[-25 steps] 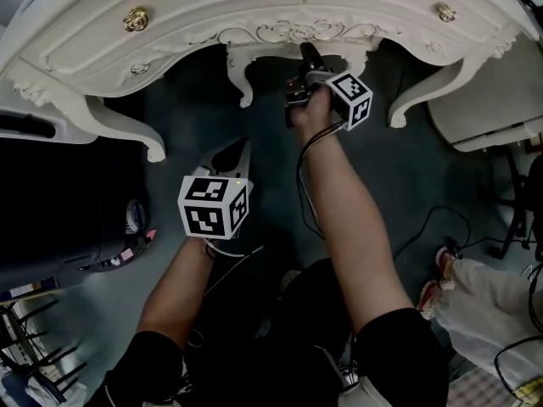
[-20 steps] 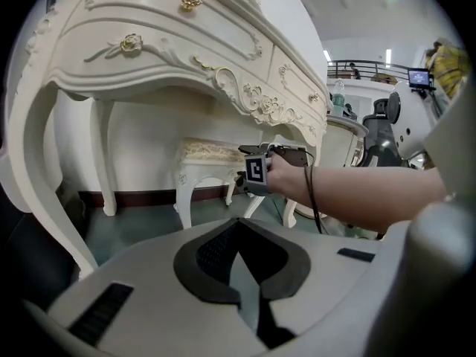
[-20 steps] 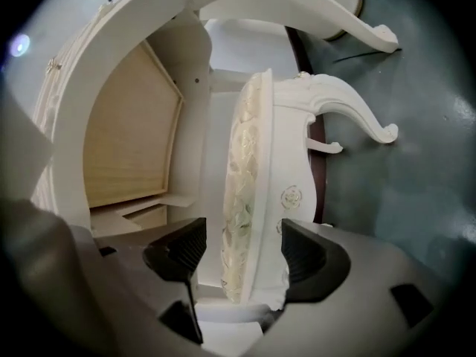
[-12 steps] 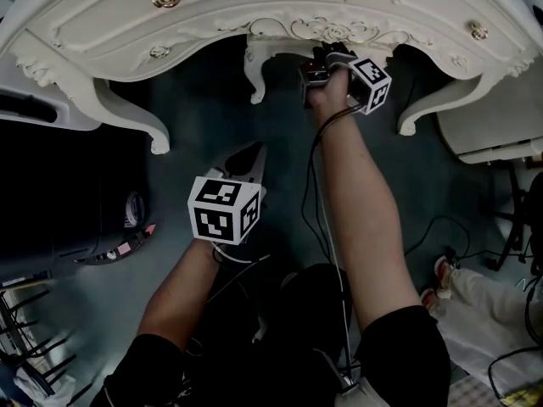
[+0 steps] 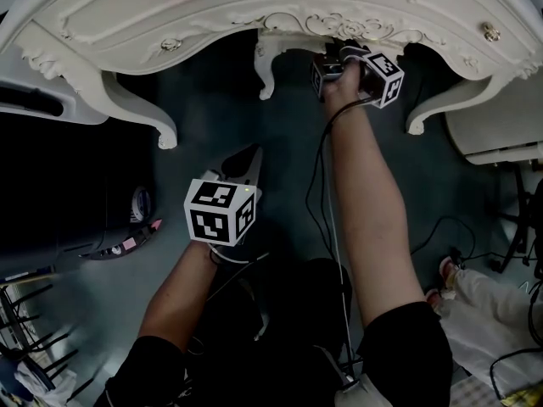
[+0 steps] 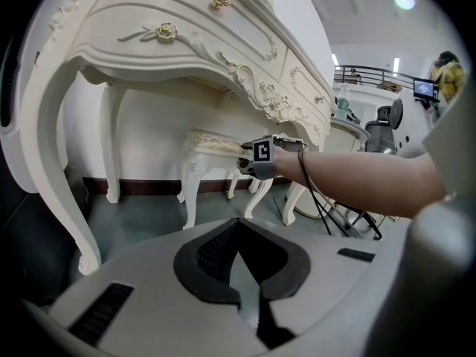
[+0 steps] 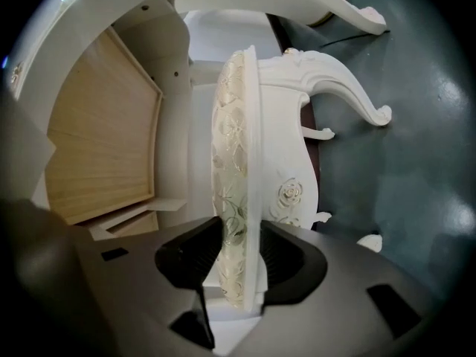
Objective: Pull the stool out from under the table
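The white carved stool [image 7: 236, 155] stands under the ornate white table [image 5: 254, 7]; one curved stool leg [image 5: 265, 75] shows below the table's apron. My right gripper [image 7: 239, 262] reaches under the table edge [image 5: 329, 59], and its jaws are closing on the stool's seat rim. The padded floral edge sits between the pads, which touch it on both sides. The left gripper view shows that gripper [image 6: 245, 161] at the seat [image 6: 212, 140]. My left gripper [image 5: 246, 155] hangs back over the dark floor, shut with nothing in it [image 6: 238, 225].
Curved table legs stand at the left [image 5: 144, 117] and right [image 5: 441, 108]. A black object [image 5: 68, 193] lies left of me, and white furniture [image 5: 501, 125] stands at the right. Cables [image 5: 441, 227] trail on the floor near a person's shoes [image 5: 445, 270].
My right arm has stretched forward, carrying the gripper under the table's apron to the stool. The left gripper has stayed nearly in place.
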Action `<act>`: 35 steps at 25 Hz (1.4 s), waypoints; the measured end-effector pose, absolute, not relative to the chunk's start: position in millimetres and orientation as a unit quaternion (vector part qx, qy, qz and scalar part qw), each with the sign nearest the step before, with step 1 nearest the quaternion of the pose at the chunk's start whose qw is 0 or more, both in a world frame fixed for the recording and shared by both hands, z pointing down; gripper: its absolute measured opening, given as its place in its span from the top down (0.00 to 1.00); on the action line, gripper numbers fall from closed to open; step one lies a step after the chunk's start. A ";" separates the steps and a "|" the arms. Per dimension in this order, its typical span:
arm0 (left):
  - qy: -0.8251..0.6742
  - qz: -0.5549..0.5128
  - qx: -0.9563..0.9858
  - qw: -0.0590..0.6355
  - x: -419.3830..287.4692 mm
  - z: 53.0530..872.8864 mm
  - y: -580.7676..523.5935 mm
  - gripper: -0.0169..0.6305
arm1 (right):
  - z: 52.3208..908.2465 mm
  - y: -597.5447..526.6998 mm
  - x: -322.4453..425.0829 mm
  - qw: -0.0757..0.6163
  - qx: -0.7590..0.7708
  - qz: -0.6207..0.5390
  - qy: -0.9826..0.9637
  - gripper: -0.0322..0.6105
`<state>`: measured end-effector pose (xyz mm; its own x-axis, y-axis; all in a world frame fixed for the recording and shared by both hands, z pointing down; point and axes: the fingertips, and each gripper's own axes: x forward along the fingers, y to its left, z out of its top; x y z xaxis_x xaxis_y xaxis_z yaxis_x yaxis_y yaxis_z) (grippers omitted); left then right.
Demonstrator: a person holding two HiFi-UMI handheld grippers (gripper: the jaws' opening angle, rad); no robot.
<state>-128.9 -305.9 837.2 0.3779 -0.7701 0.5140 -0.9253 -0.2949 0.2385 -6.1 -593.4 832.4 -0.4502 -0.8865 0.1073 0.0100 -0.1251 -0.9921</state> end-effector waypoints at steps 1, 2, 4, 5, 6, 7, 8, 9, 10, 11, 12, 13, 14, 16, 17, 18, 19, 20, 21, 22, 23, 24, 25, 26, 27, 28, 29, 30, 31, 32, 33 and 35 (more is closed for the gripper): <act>-0.538 0.156 0.791 0.248 -129.3 835.8 -305.2 0.97 | 832.3 -593.3 -5.7 0.338 -0.391 -0.639 0.570 0.70; -0.539 0.160 0.791 0.241 -129.8 834.2 -304.4 0.97 | 831.7 -593.2 -5.9 0.328 -0.390 -0.638 0.577 0.71; -0.540 0.166 0.792 0.231 -130.2 831.6 -301.6 0.97 | 831.3 -591.9 -6.8 0.322 -0.387 -0.636 0.585 0.72; -0.540 0.167 0.793 0.230 -130.0 830.7 -300.0 0.97 | 831.7 -590.7 -6.5 0.322 -0.388 -0.634 0.586 0.72; -0.539 0.168 0.793 0.229 -130.0 830.1 -298.6 0.97 | 832.0 -589.3 -5.8 0.324 -0.388 -0.633 0.586 0.72; -0.538 0.169 0.794 0.228 -130.4 829.7 -297.5 0.97 | 832.1 -587.8 -5.0 0.327 -0.388 -0.632 0.586 0.72; -0.538 0.169 0.794 0.228 -131.3 829.7 -296.8 0.97 | 832.0 -586.4 -4.3 0.328 -0.387 -0.632 0.586 0.72; -0.537 0.170 0.794 0.228 -132.5 830.1 -296.3 0.97 | 831.9 -585.0 -3.9 0.328 -0.387 -0.633 0.585 0.72; -0.537 0.170 0.794 0.228 -133.7 830.8 -296.1 0.97 | 831.6 -583.6 -3.4 0.328 -0.386 -0.633 0.585 0.72; -0.537 0.170 0.794 0.229 -134.9 831.6 -296.0 0.97 | 831.3 -582.2 -2.9 0.328 -0.385 -0.633 0.586 0.72; -0.538 0.169 0.793 0.230 -135.6 832.6 -295.8 0.97 | 831.1 -580.3 -2.3 0.328 -0.384 -0.633 0.586 0.72; -0.538 0.168 0.793 0.232 -135.9 833.4 -295.4 0.97 | 831.4 -577.7 -1.8 0.328 -0.384 -0.634 0.586 0.72; -0.537 0.167 0.793 0.234 -135.4 833.6 -295.0 0.97 | 831.9 -574.4 -1.1 0.327 -0.383 -0.636 0.585 0.72; -0.536 0.166 0.794 0.234 -132.9 831.7 -295.1 0.97 | 832.5 -566.5 1.0 0.326 -0.381 -0.639 0.583 0.72; -0.535 0.165 0.796 0.231 -131.0 830.0 -295.5 0.97 | 832.4 -562.0 2.2 0.325 -0.380 -0.641 0.583 0.72; -0.533 0.166 0.797 0.228 -128.9 828.3 -296.2 0.97 | 832.0 -557.1 3.2 0.324 -0.379 -0.641 0.584 0.72; -0.532 0.166 0.799 0.225 -126.9 826.7 -296.7 0.97 | 831.6 -551.9 4.1 0.324 -0.378 -0.640 0.586 0.72; -0.530 0.166 0.801 0.223 -124.9 825.2 -297.0 0.97 | 831.6 -546.1 4.8 0.324 -0.377 -0.639 0.588 0.72; -0.528 0.165 0.802 0.223 -122.9 823.6 -297.2 0.97 | 832.0 -539.7 5.6 0.325 -0.376 -0.638 0.589 0.72; -0.527 0.162 0.804 0.224 -120.7 821.4 -297.4 0.97 | 832.8 -532.6 6.8 0.325 -0.376 -0.637 0.589 0.72; -0.526 0.158 0.805 0.224 -118.5 818.5 -297.6 0.97 | 833.6 -525.1 8.1 0.325 -0.375 -0.637 0.590 0.73; -0.524 0.155 0.807 0.225 -116.4 815.1 -298.0 0.97 | 834.2 -516.9 9.4 0.325 -0.374 -0.637 0.591 0.73; -0.523 0.153 0.808 0.224 -114.6 811.3 -298.3 0.97 | 834.5 -508.0 10.6 0.323 -0.372 -0.637 0.592 0.73; -0.521 0.153 0.809 0.224 -113.2 807.4 -298.3 0.97 | 834.7 -498.7 12.0 0.321 -0.372 -0.639 0.593 0.73; -0.519 0.154 0.811 0.224 -112.3 803.4 -298.1 0.97 | 834.8 -489.3 14.1 0.318 -0.372 -0.640 0.592 0.73; -0.517 0.155 0.811 0.224 -111.8 799.3 -297.5 0.97 | 834.9 -480.1 17.4 0.316 -0.374 -0.642 0.590 0.73; -0.516 0.157 0.812 0.224 -111.9 795.2 -296.2 0.97 | 835.4 -471.3 21.4 0.314 -0.377 -0.641 0.590 0.73; -0.515 0.159 0.811 0.226 -112.6 791.2 -293.8 0.97 | 836.5 -463.0 25.9 0.314 -0.379 -0.638 0.592 0.73; -0.515 0.162 0.810 0.229 -113.7 786.9 -290.8 0.97 | 838.2 -454.8 30.6 0.316 -0.380 -0.633 0.595 0.73; -0.513 0.165 0.809 0.235 -114.4 782.0 -287.4 0.97 | 839.7 -445.2 34.8 0.318 -0.381 -0.630 0.597 0.73; -0.510 0.168 0.808 0.243 -113.9 776.4 -283.4 0.97 | 840.8 -433.9 38.6 0.320 -0.383 -0.630 0.595 0.73; -0.500 0.177 0.807 0.260 -109.0 763.7 -271.7 0.97 | 841.6 -407.3 46.1 0.320 -0.388 -0.633 0.588 0.73</act>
